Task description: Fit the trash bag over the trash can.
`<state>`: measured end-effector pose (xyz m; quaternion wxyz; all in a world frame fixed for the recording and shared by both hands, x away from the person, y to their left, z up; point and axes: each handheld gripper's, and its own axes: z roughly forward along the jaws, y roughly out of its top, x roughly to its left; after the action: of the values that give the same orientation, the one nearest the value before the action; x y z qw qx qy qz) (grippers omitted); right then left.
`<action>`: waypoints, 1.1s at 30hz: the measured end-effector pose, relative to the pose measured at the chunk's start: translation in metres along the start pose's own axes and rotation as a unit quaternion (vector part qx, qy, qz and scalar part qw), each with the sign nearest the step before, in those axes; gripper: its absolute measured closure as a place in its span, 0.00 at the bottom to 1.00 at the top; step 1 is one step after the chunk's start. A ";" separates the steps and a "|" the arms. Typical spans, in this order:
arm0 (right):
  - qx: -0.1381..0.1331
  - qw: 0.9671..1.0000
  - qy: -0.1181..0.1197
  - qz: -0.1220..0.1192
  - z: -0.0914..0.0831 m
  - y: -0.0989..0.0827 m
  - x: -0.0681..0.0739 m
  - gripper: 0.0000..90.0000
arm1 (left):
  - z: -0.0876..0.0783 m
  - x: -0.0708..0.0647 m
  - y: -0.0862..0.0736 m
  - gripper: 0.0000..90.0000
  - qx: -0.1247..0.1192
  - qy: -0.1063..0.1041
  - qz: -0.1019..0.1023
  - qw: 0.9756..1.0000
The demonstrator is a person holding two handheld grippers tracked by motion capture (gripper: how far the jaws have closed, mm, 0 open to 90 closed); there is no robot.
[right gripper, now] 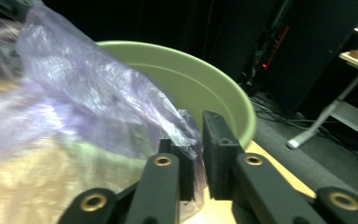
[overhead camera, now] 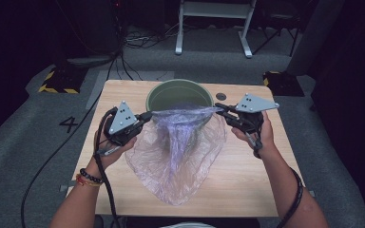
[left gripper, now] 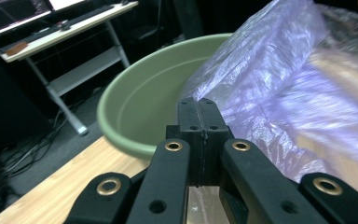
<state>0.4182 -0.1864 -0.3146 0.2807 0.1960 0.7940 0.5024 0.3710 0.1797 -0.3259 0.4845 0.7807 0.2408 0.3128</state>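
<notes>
Stretching between two hand-held tools, a clear plastic bag (overhead camera: 178, 152) is seen held by its upper edge just in front of a green plastic basin (overhead camera: 158, 93) at the far side of the wooden desk (overhead camera: 247, 180). The left tool (overhead camera: 148, 115) is pressed fully together, with the film apparently pinched between its pads, as shown in the left gripper view, where the bag (left gripper: 279, 88) billows off to one side of the jaws and the basin (left gripper: 135, 112) lies just beyond them. The right tool (overhead camera: 220, 109) is parted slightly; in the right gripper view a gap is visible between its jaws, with a corner of the bag (right gripper: 98, 88) draped against one pad and seemingly no longer squeezed. Below the tools, most of the bag hangs slack and rests on the desk. The step in hand is judged to be the spreading of the bag's mouth for lining the basin. For the next move, a firm pinch on the right-hand edge would be needed again, and the mouth would have to be carried forward over the basin's rim (right gripper: 223, 88) and pulled wide.
</notes>
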 end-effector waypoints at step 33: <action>-0.007 0.998 0.013 0.056 0.025 0.004 -0.035 1.00 | 0.015 0.059 0.016 0.51 0.042 0.009 -0.058 0.997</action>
<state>0.4613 -0.1886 -0.3102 0.2432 0.2313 0.7819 0.5253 0.4240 0.2043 -0.3016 0.4664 0.7820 0.3031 0.2811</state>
